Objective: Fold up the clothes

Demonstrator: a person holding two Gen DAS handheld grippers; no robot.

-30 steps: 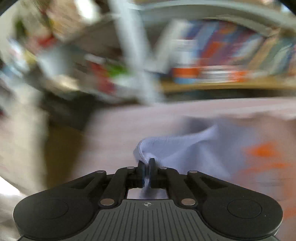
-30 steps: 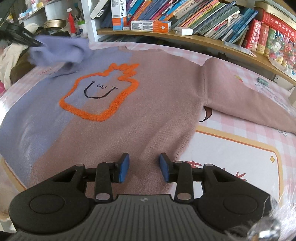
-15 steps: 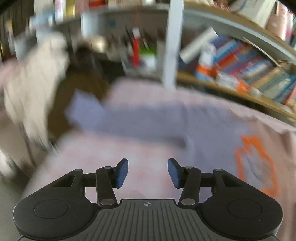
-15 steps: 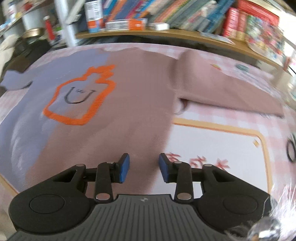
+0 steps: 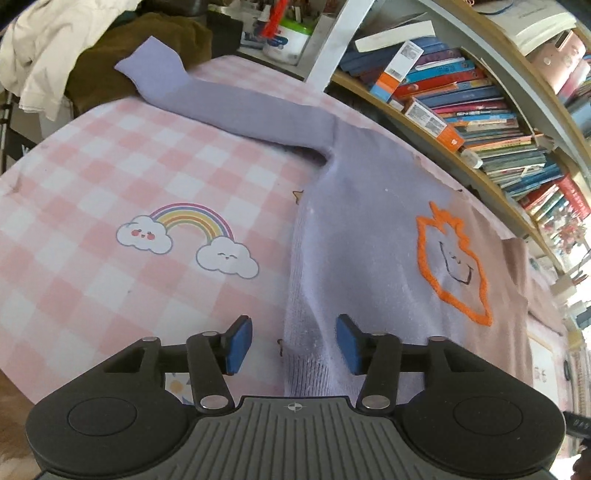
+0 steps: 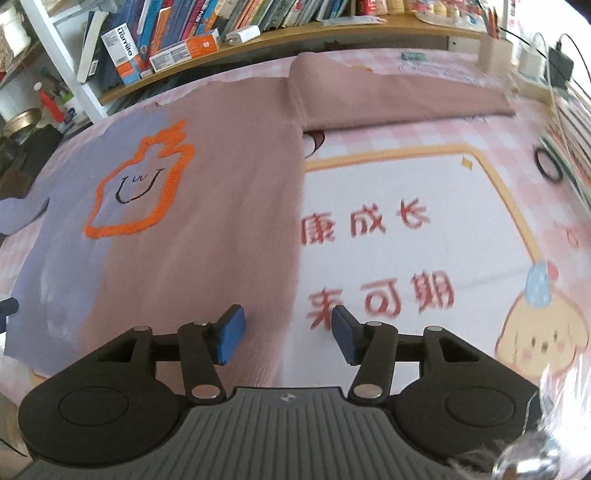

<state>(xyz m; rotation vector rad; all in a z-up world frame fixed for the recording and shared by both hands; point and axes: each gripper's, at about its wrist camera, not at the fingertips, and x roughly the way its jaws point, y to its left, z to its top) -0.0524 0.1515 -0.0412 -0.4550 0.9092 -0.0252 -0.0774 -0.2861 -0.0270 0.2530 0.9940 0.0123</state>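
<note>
Sweater point(image 5: 369, 229) lies flat, face up on the tabletop point(image 5: 110, 177), which has a pink checked cover. Half lilac, half mauve, orange outlined face in the middle. Lilac sleeve point(image 5: 236, 107) stretched straight out toward the far-left corner, cuff hanging off the edge near a pile of clothes point(image 5: 74, 48). Mauve sleeve point(image 6: 399, 92) stretched out the opposite way, along the bookshelf point(image 6: 258, 33) side.

Left claw point(image 5: 293, 343): jaws apart and closing, hovering at the lilac hem corner; fabric edge sits between the pads, no contact visible.

Right claw point(image 6: 288, 334): jaws apart and opening, over the mauve side edge near the hem; straddles the edge, pads not pressing on anything.
</note>
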